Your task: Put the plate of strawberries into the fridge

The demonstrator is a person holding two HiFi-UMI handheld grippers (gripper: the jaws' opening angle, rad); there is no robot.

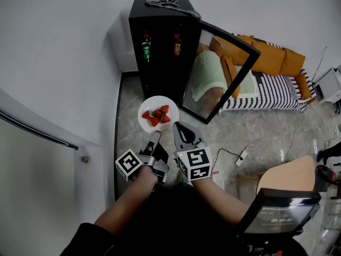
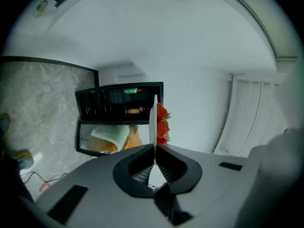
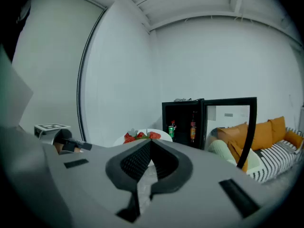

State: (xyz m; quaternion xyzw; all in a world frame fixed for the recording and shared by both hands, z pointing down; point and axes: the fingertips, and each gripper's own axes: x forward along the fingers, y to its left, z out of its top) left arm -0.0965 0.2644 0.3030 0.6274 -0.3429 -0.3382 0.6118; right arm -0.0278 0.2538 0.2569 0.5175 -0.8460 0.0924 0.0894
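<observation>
Our head camera sits above and behind both tools and looks steeply down. The left gripper (image 1: pixel 155 136) and right gripper (image 1: pixel 176 126) lie near the middle of its frame, with the fridge (image 1: pixel 160 63) beyond their tips. The left gripper view rides close behind that tool's jaws and is rolled onto its side, so the floor (image 2: pixel 38 99) stands at its left and the plate (image 2: pixel 153 120) shows edge-on straight ahead. The right gripper view sits upright and looks level along its own jaws. It catches the left tool's marker cube (image 3: pixel 50 126) off to its left. All three views share the plate, the strawberries (image 1: pixel 157 114) and the open fridge ahead of the tips.
</observation>
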